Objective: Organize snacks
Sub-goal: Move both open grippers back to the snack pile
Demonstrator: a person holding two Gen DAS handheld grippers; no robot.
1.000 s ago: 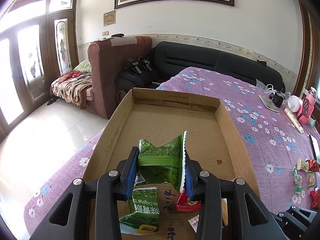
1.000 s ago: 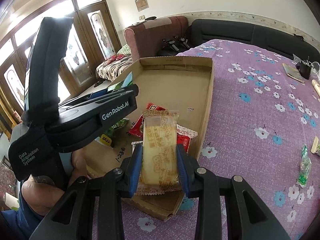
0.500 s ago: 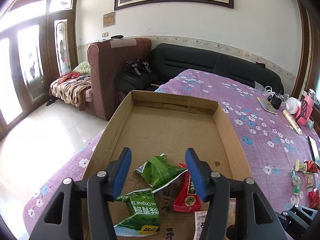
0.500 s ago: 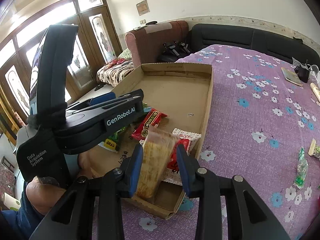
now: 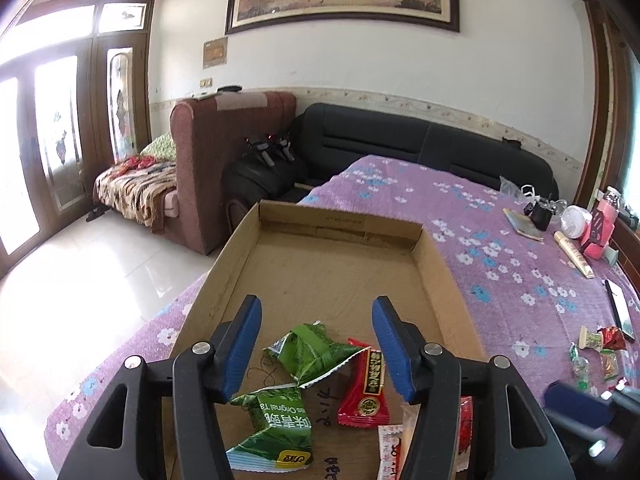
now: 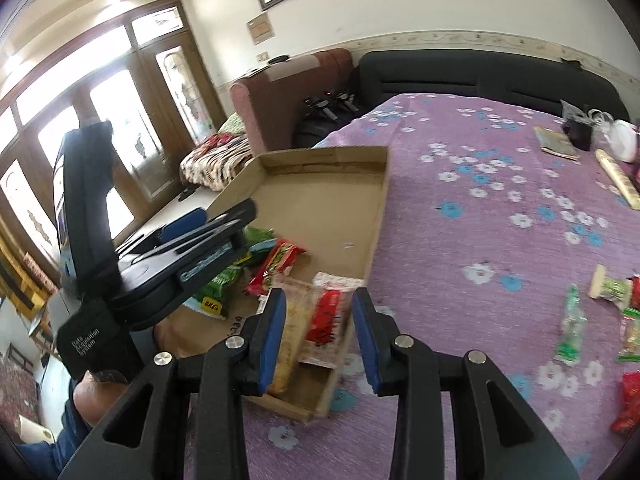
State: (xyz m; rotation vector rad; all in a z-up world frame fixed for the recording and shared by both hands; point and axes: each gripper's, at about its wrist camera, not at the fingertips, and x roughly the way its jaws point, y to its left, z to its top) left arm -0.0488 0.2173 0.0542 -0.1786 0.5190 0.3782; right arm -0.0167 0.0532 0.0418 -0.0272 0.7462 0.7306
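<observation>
Where the left gripper hangs, left wrist view: over the near end of the cardboard box, tilted downward, its two fingers side by side at one height.
Left gripper state: jaws stand well apart, with nothing between the blue pads.
Green packet: on the box floor below and between the fingers, crumpled, clear of both pads.
Second green packet: nearer the camera, touching the first one's corner.
Red packet: just beside the green ones, lengthwise on the box floor.
Box position: on the purple flowered cover, its far half bare.
Loose snacks: on the cover, well apart from the box.
Right gripper, right wrist view: above the near corner of the box, pointing down; this view is blurred.
Right gripper state: jaws partly apart and pinching nothing.
Yellow packet: upright and tilted in the box corner, leaning on one pad, clear of the other.
Red-and-white packet: behind it in the box.
Hand: grips the left gripper's handle beside the box.
</observation>
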